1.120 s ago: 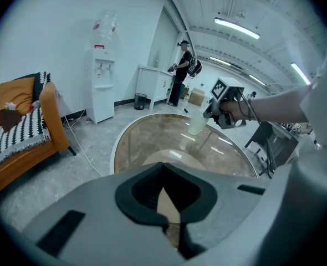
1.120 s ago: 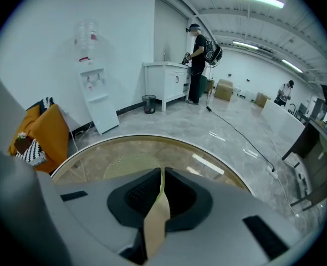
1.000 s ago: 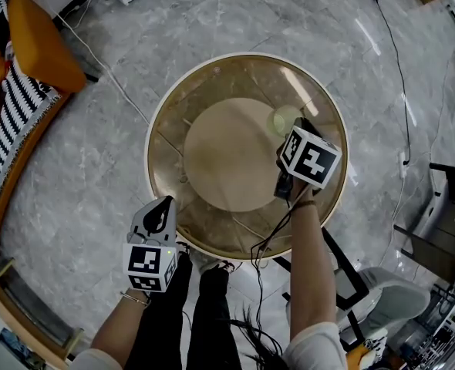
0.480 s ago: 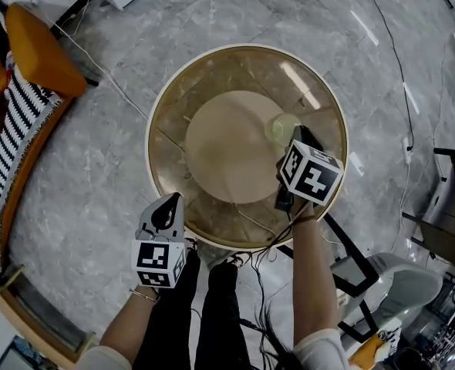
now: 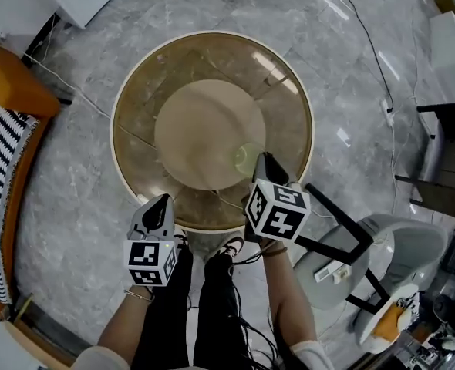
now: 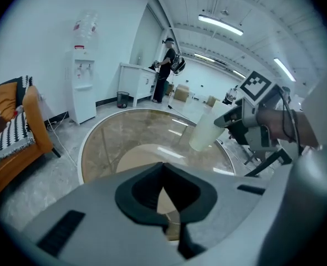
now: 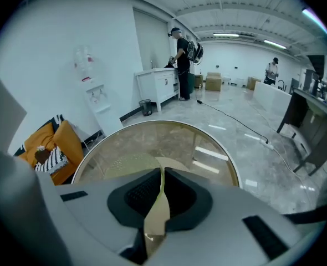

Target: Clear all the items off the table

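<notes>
Cup (image 5: pixel 247 159), apparently lifted, near table (image 5: pixel 131 141) rim.

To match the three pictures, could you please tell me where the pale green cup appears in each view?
Head view: cup over the round glass table's near right part, at the right tool's tip.
Left gripper view: right of centre, tilted.
Right gripper view: bottom centre, rim pinched between the jaws.
Shared landmark: that table.

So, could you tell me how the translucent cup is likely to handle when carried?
The cup looks thin-walled and translucent, so probably light. The right tongs pinch only its wall, so it may flex. It hangs tilted, so it could slip.
</notes>
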### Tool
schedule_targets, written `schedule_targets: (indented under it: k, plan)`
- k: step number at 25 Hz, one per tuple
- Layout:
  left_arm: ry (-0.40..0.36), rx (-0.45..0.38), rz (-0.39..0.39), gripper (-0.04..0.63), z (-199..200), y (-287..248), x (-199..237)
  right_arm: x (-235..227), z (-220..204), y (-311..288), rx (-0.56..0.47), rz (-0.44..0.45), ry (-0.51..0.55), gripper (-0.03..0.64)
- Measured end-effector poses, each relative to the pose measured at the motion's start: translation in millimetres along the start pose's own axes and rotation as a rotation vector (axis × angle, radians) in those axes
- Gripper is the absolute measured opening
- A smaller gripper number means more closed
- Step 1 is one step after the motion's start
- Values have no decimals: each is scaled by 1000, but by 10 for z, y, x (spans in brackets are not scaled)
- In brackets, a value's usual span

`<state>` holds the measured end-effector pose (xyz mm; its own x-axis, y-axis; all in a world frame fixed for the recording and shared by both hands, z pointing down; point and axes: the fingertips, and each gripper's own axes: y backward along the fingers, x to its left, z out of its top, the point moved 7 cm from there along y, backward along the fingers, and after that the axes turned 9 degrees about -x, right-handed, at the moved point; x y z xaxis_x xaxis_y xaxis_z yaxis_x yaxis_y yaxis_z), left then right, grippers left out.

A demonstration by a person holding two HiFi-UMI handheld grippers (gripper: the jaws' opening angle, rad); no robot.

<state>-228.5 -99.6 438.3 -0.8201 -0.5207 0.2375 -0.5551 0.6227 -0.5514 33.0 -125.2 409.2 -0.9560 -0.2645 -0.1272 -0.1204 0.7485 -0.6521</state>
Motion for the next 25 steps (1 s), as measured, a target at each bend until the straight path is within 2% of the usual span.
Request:
schedule_targets:
  k: [4, 10, 16, 25]
  plan:
    - [-47, 16, -86, 8, -41, -70, -395, -269, -335, 450, 6, -44, -44, 38]
    - [-127, 32, -215, 8, -74, -158, -1076, -781, -748, 1062, 2, -144, -164, 38]
    - [-260, 87, -387, 8, -126, -200, -1778, -1223, -1124, 1657, -13, -265, -310, 38]
    - [-414, 157, -614, 8, -523, -209, -3010, -1996, -1845, 2571, -43, -460, -527, 38]
